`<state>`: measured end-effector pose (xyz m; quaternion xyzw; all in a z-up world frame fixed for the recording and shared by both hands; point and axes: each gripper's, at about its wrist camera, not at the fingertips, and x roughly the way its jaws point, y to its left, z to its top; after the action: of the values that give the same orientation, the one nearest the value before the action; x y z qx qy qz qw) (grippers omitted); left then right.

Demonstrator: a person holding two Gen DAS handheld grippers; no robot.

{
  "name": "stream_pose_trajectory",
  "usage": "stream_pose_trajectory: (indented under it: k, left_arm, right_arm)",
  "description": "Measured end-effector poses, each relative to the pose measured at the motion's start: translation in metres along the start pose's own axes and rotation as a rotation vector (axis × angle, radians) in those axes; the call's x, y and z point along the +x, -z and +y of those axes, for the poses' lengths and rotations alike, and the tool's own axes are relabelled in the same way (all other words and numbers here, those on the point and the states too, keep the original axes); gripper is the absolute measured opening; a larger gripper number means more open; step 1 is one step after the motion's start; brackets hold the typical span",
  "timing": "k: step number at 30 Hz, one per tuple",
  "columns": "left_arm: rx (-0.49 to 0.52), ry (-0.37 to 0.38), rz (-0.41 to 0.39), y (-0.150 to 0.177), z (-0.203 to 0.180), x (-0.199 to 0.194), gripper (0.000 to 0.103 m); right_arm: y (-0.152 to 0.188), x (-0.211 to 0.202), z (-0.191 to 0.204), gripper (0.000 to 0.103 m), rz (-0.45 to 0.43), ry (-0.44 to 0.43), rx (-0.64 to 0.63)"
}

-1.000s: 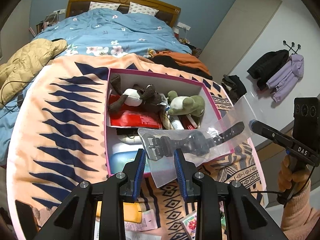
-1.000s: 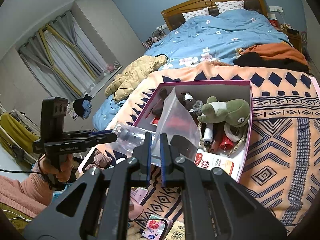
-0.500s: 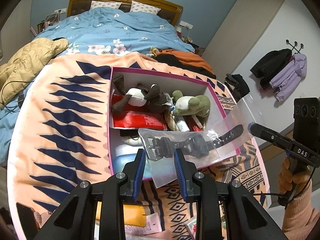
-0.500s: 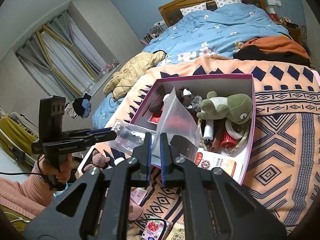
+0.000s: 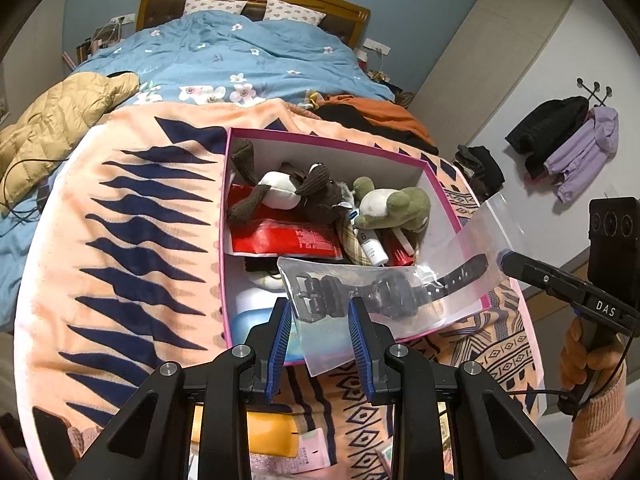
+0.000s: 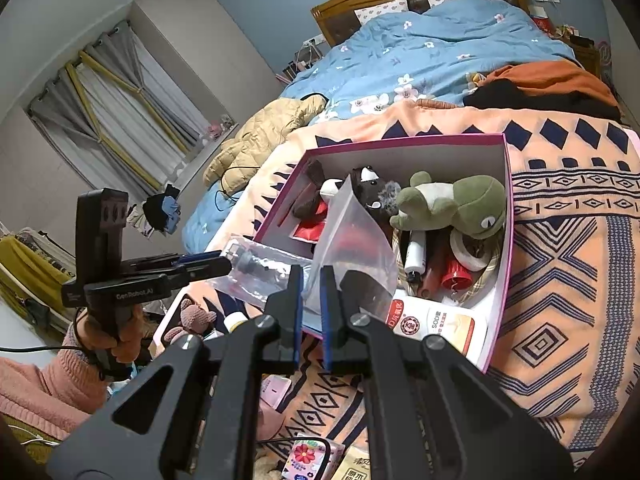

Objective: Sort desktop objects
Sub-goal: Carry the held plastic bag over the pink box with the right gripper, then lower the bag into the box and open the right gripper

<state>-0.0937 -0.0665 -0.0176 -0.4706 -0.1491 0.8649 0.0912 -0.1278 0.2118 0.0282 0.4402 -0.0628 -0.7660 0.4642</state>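
A clear plastic bag with a black wristwatch inside hangs over the near edge of a pink-rimmed box. My right gripper is shut on one end of the bag; its tip shows in the left wrist view. My left gripper is partly open around the bag's other end, its pads apart from the watch buckle. In the right wrist view the left gripper meets the bag's far end.
The box holds a brown plush dog, a green plush frog, a red packet, small bottles and a white carton. It rests on a patterned orange blanket. Loose items lie near the blanket's front edge.
Both grippers and the bagged watch have moved slightly toward the box. The left gripper's jaws have stayed apart around the bag.
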Motion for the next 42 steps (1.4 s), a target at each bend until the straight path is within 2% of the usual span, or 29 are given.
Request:
stream_pose_trajectory:
  k: [17, 31, 42]
  left_arm:
    - [-0.007, -0.018, 0.012, -0.002, 0.008, 0.007, 0.029]
    - [-0.013, -0.044, 0.053, 0.001, 0.018, 0.026, 0.029]
    - [0.023, -0.037, 0.061, 0.001, 0.008, 0.031, 0.029]
  right_arm:
    - [0.001, 0.011, -0.005, 0.009, 0.021, 0.001, 0.015]
    - [0.008, 0.029, -0.019, 0.009, 0.063, 0.010, 0.051]
    - [0.011, 0.029, -0.024, 0.008, 0.067, 0.017, 0.057]
